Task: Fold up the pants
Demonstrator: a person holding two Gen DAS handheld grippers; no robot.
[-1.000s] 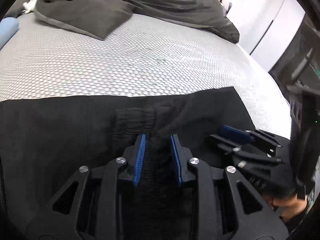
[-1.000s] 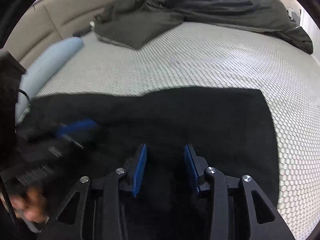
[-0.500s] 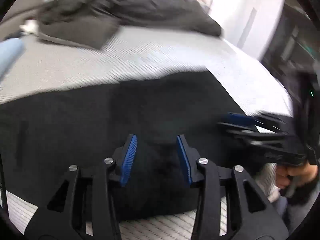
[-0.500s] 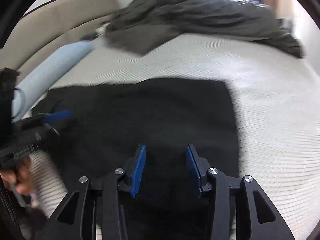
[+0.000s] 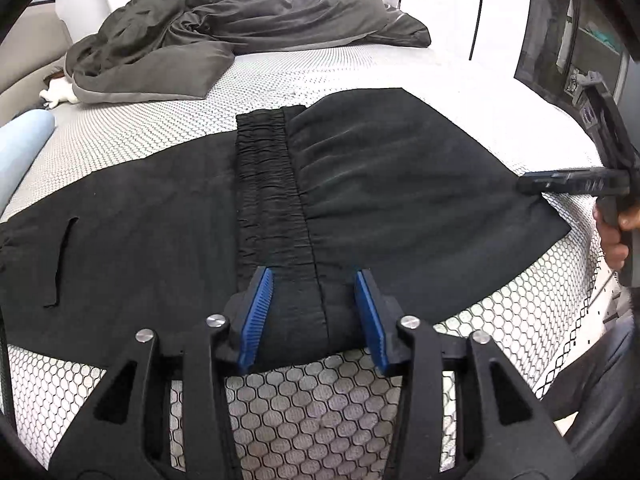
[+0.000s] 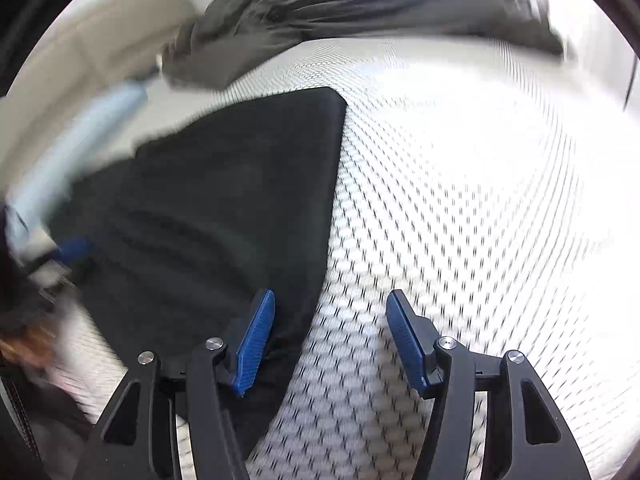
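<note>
Black pants (image 5: 380,184) lie flat on the white honeycomb mattress (image 5: 320,408), folded over so the gathered waistband (image 5: 266,184) runs up the middle. My left gripper (image 5: 314,312) is open and empty, its blue pads either side of the waistband's near end at the pants' front edge. My right gripper (image 6: 330,338) is open and empty at the right edge of the pants (image 6: 224,200), one pad over cloth, one over mattress. It also shows in the left wrist view (image 5: 576,184), at the pants' right corner. The right wrist view is blurred.
A crumpled dark grey duvet (image 5: 248,32) and pillow (image 5: 152,76) lie at the far side of the bed. A light blue bolster (image 5: 20,148) lies at the left. A dark cabinet (image 5: 568,40) stands at the right, beyond the mattress edge.
Both grippers have pulled back toward the near edge and opened wider. The pants now lie folded with the waistband on top. The right gripper has moved right to the pants' edge.
</note>
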